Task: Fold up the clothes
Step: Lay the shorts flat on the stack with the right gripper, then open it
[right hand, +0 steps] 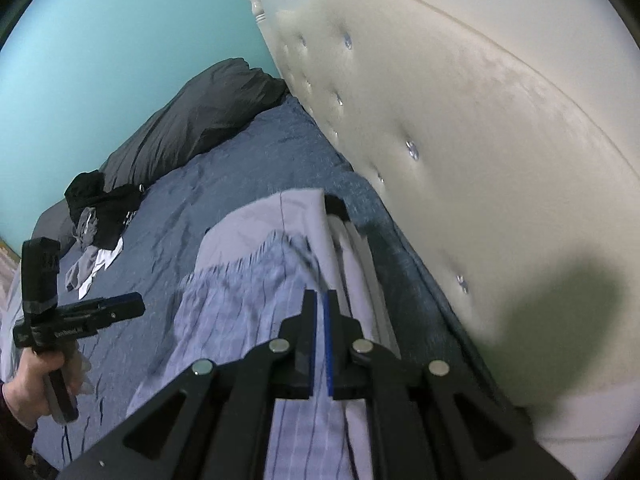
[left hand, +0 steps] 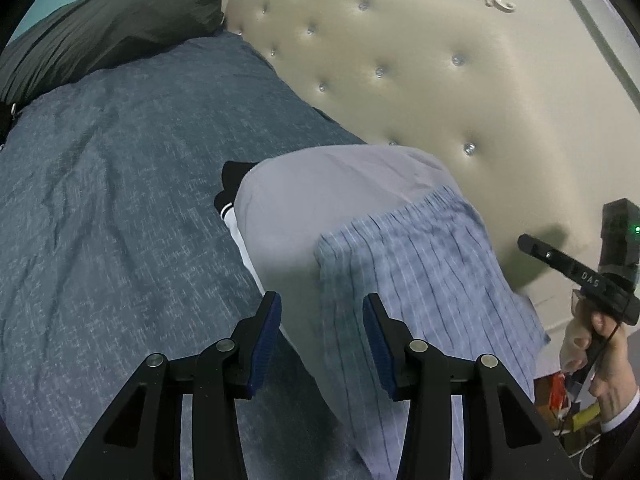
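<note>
1. A pile of folded clothes [left hand: 360, 216] lies on the bed [left hand: 120, 184], close to the edge that runs along the cream padded headboard [left hand: 460, 92].
2. The top piece of the pile is a blue striped garment [left hand: 420, 264]; it rests on a plain pale grey piece [left hand: 320, 200].
3. On the pile's side away from the headboard, black and white cloth [left hand: 230, 200] sticks out from under the grey piece.
4. The left tool [left hand: 322, 336] hangs over the near part of the pile with its blue-padded fingers [left hand: 266, 344] apart and nothing between them.
5. The right tool [right hand: 322, 344] has its fingers together, with only a thin slit between the pads; no cloth is caught there, and the striped garment lies below it.
6. Each tool is held by a person's hand [right hand: 36, 376], seen at the side of the other camera's view.
7. A dark pillow [right hand: 192, 128] lies at the far edge of the bed, against the turquoise wall [right hand: 120, 40].
8. A loose heap of black, grey and white clothes [right hand: 96, 216] lies beside that pillow, well apart from the folded pile.
</note>
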